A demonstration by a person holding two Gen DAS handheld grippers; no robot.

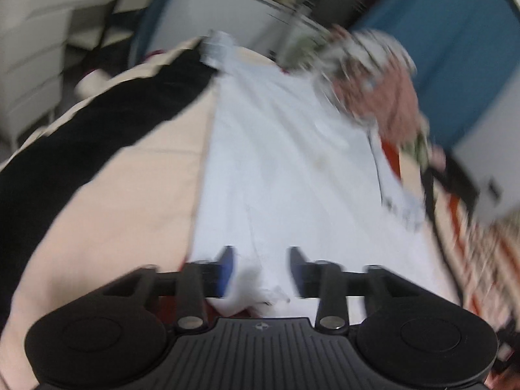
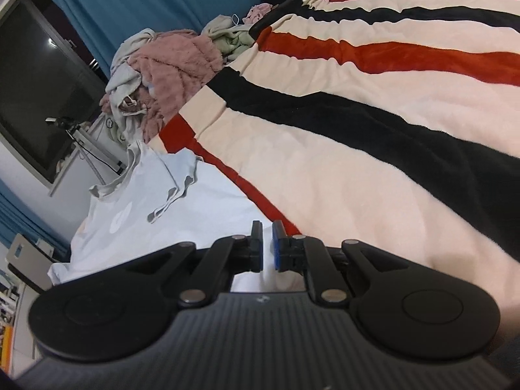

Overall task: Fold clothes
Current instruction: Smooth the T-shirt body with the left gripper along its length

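On the striped cream, red and black fleece blanket (image 2: 373, 149), pale blue cotton T-shirt (image 1: 286, 162) lies flat. Left gripper (image 1: 261, 271) fingers spread over its hem; right gripper (image 2: 267, 247) fingers pinch its edge. Heaped pink-and-grey clothes (image 2: 162, 74) at 11 o'clock.

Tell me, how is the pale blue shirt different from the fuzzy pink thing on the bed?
The pale blue shirt is spread out fairly flat, while the fuzzy pink garment is bunched up in a heap with other clothes. The shirt looks smooth and thin; the pink one looks thick and fluffy. The shirt lies close to the grippers; the pink one sits farther away. Both rest on the striped blanket.
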